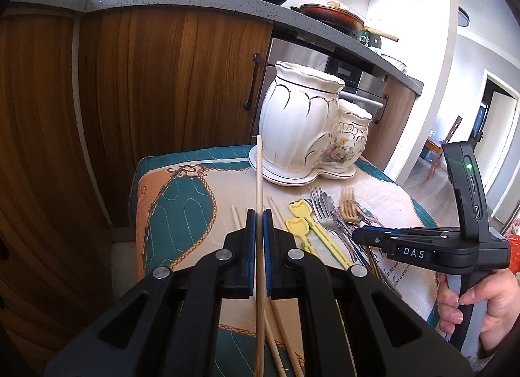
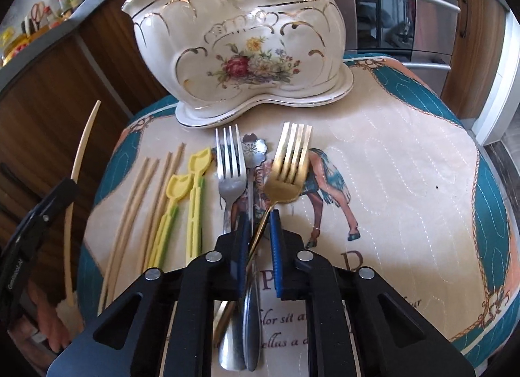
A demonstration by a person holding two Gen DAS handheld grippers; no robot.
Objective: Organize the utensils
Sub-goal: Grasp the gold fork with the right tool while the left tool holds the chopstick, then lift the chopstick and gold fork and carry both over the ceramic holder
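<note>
**A:** ok so what's each gripper doing here? The left gripper (image 1: 259, 214) looks clamped tight on a single wooden chopstick (image 1: 259, 175), right?

**B:** yep, pads pressed on it from both sides, and the stick runs straight out ahead, its tip reaching up in front of the white ceramic holder (image 1: 302, 116). It's lifted clear of the quilted mat (image 1: 182, 201). In the right wrist view you see the same chopstick (image 2: 83, 136) out at the far left edge, off the side of the mat.

**A:** and the right gripper (image 2: 259, 224)?

**B:** its jaws are partly apart, straddling the handle of the gold fork (image 2: 287, 165). The left pad looks close to or against the handle, but the right blue pad (image 2: 276, 247) has a visible gap, so I wouldn't call it gripped.

**A:** where's the rest of the stuff?

**B:** all lying on the mat, near side of the holder (image 2: 240, 48). Left to right: loose wooden chopsticks (image 2: 139, 201), two yellow tulip-tipped chopsticks (image 2: 185, 201), the silver fork (image 2: 231, 165), a flower-ended utensil (image 2: 254, 147) tucked between the forks, then the gold fork. The holder sits at the far end of the mat on its own white saucer base (image 2: 201, 116), and its two openings look empty from here.
</note>
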